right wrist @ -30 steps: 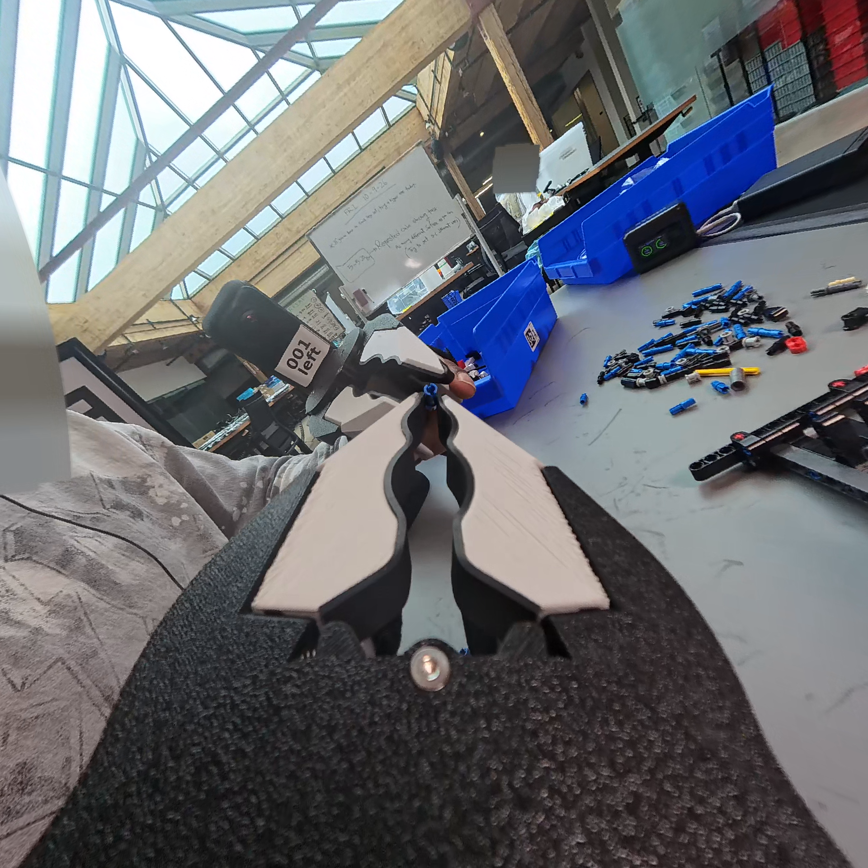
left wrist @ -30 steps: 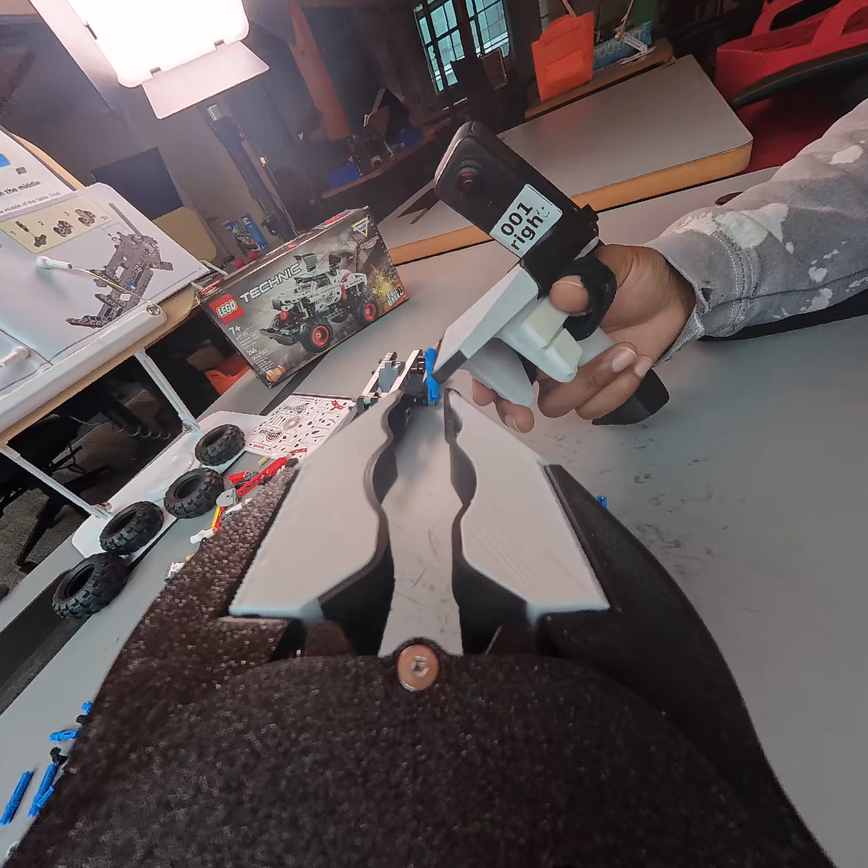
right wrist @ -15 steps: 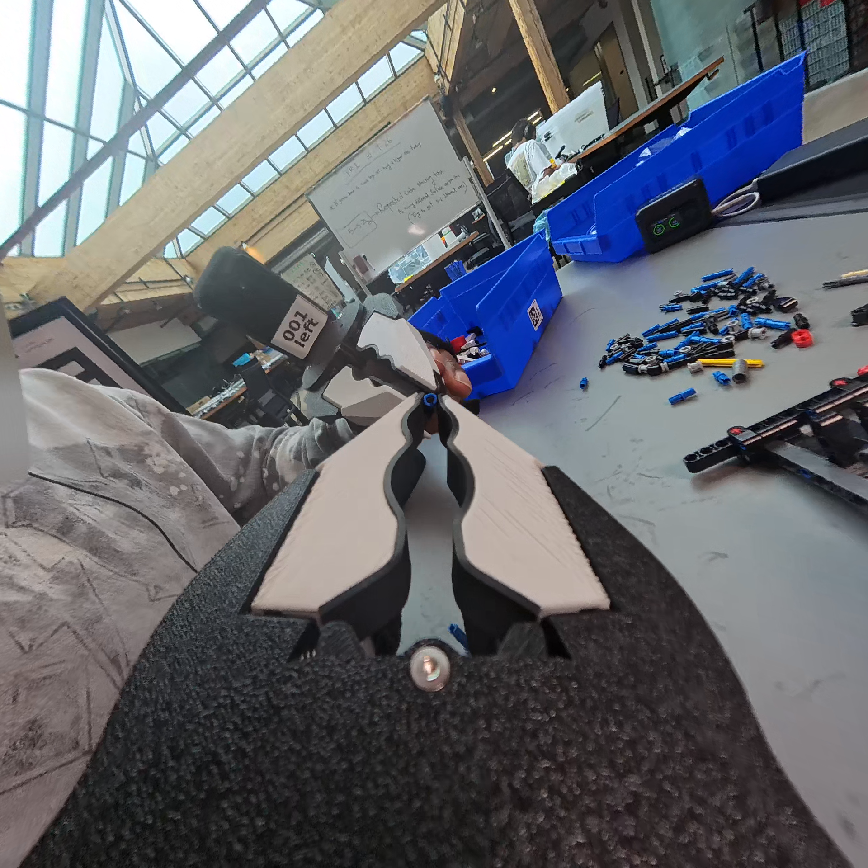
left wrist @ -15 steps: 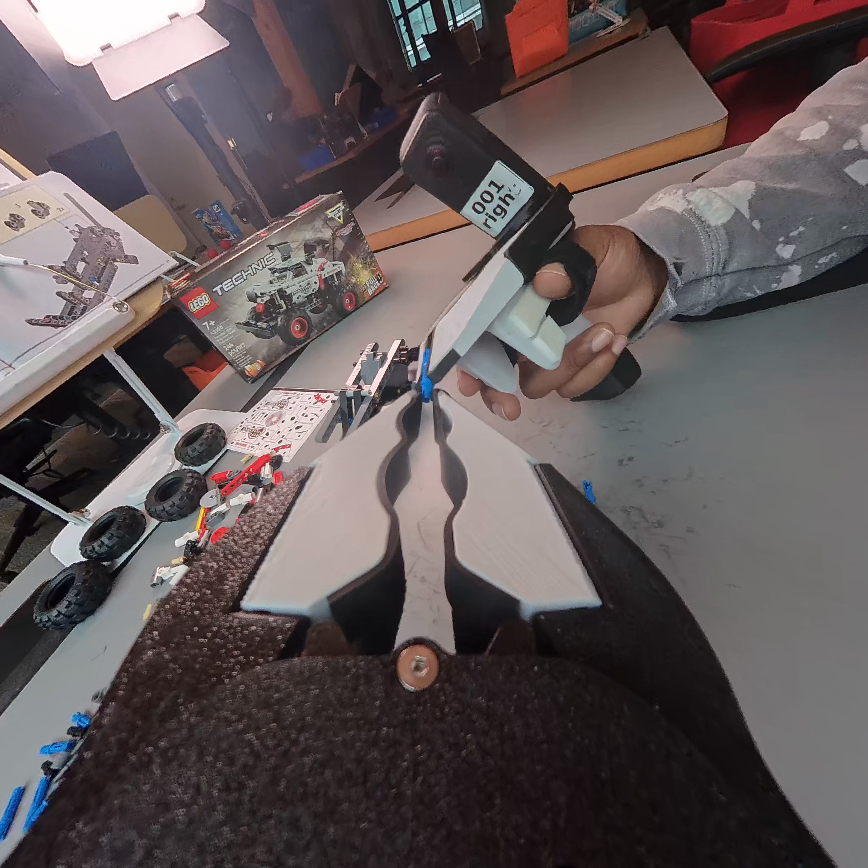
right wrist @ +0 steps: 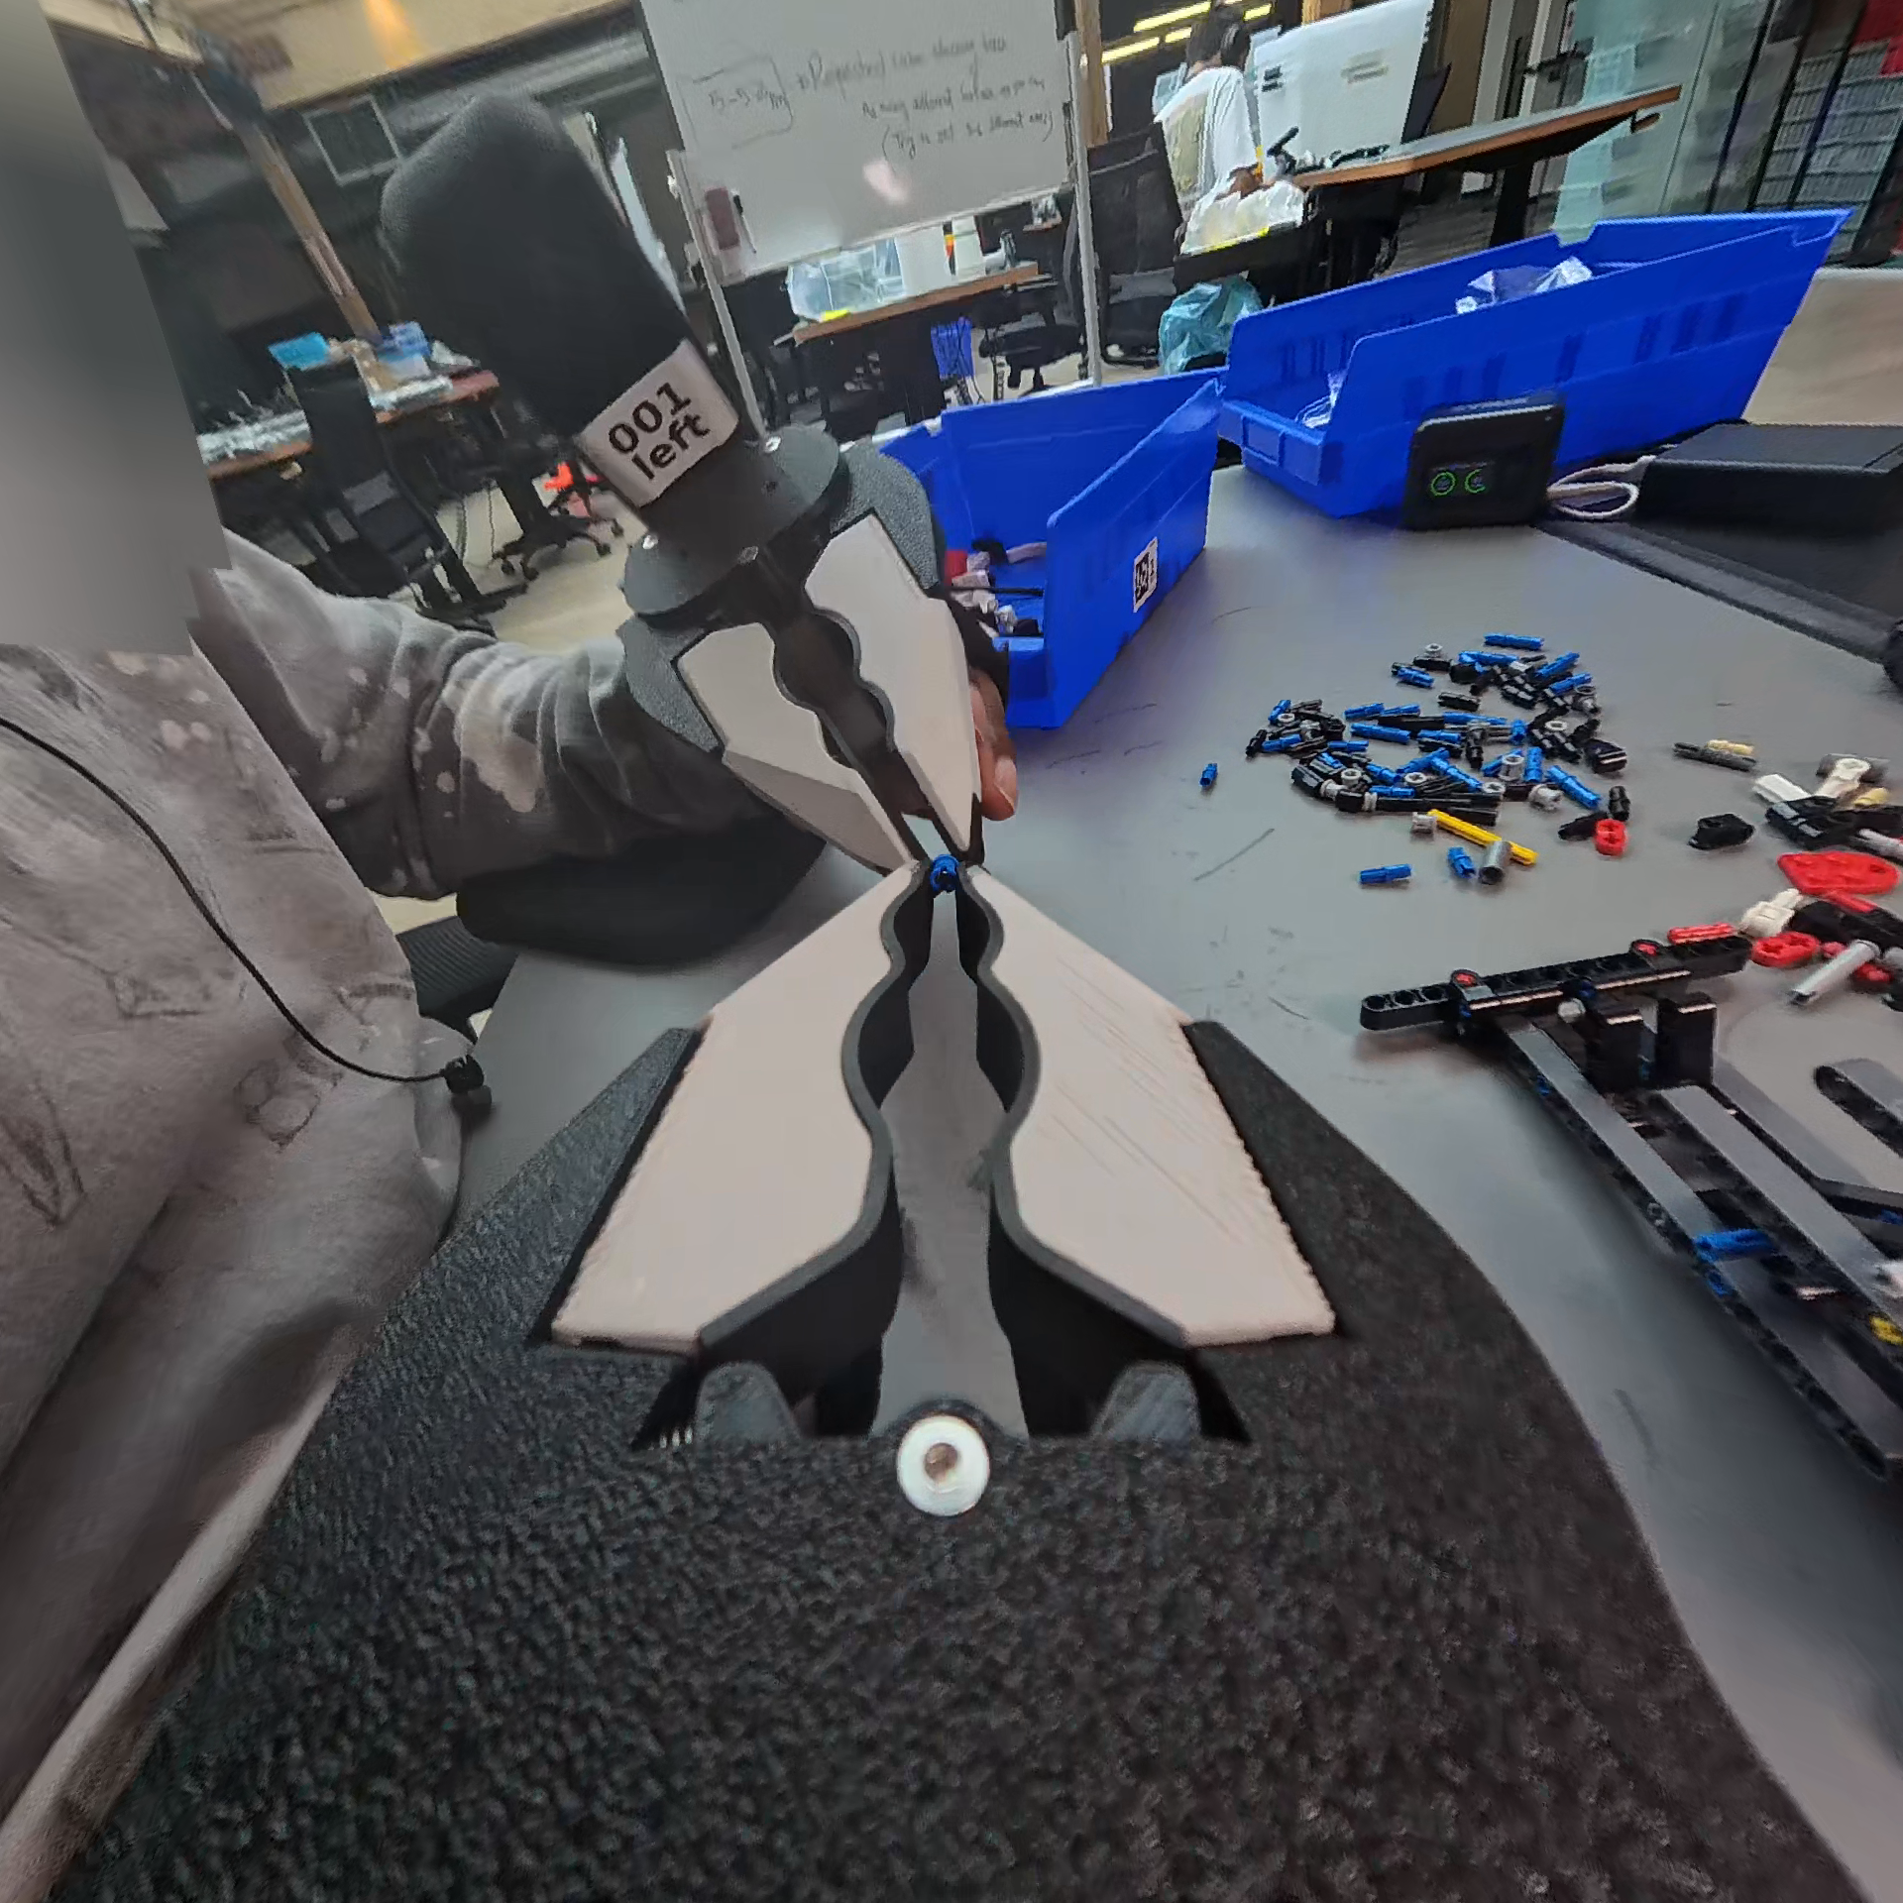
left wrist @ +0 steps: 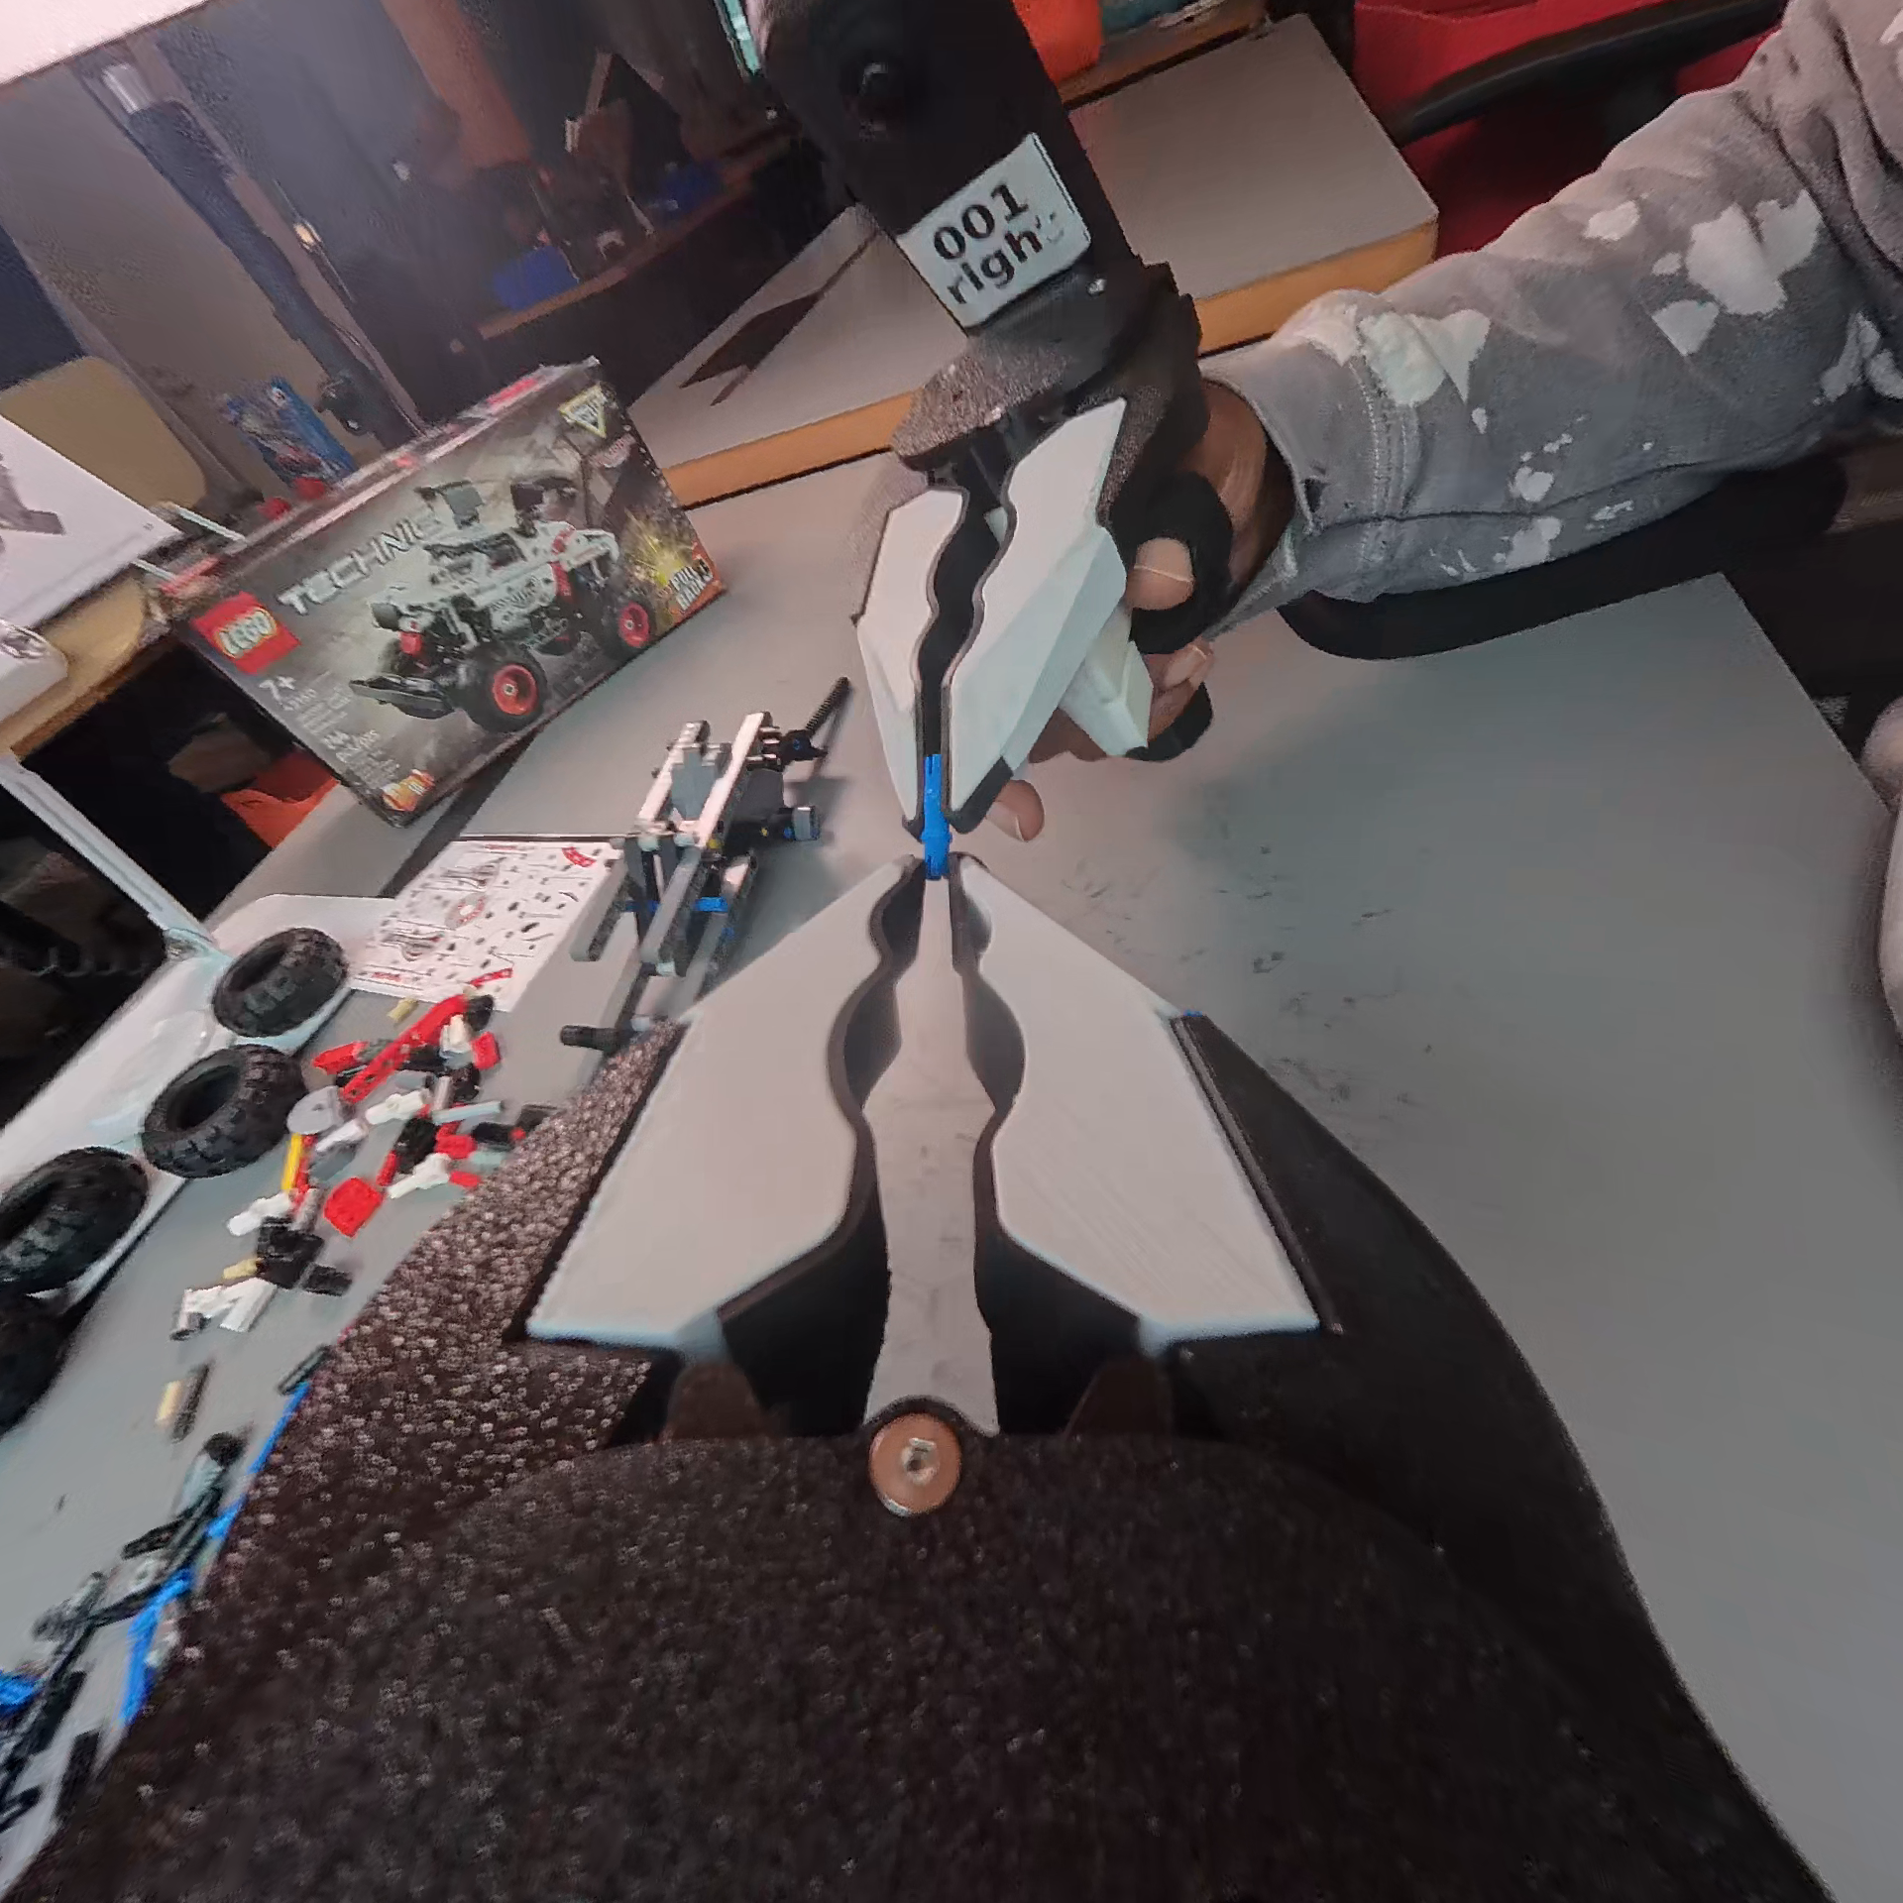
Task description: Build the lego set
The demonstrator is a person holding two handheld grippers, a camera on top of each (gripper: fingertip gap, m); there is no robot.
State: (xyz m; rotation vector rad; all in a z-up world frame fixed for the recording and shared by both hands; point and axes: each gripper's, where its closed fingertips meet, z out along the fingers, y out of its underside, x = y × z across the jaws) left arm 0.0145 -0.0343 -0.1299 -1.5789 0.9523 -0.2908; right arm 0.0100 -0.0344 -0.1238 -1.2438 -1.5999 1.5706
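Note:
A small blue pin (left wrist: 933, 824) is pinched between the tips of both grippers, which meet tip to tip above the grey table (left wrist: 1442, 978). My left gripper (left wrist: 932, 875) is shut on its lower end. My right gripper (left wrist: 930, 808) comes down from above and is shut on its upper end. In the right wrist view the blue pin (right wrist: 941, 873) sits at my right gripper's (right wrist: 942, 877) tips, and the left gripper (right wrist: 932, 850) points down onto it. A partly built grey and black chassis (left wrist: 700, 855) lies just left of the tips.
The set's box (left wrist: 443, 597), a sticker sheet (left wrist: 484, 917), black tyres (left wrist: 221, 1107) and loose red and white parts (left wrist: 391, 1133) lie to the left. In the right wrist view, blue bins (right wrist: 1092, 546), a pile of blue and black pins (right wrist: 1442, 741) and a black frame assembly (right wrist: 1648, 1050) lie to the right. Less than 4 cm separates the two grippers' tips.
My left gripper's jaws have closed from a clear gap onto the blue pin that the right gripper brought. Both grippers have tilted to point more steeply down.

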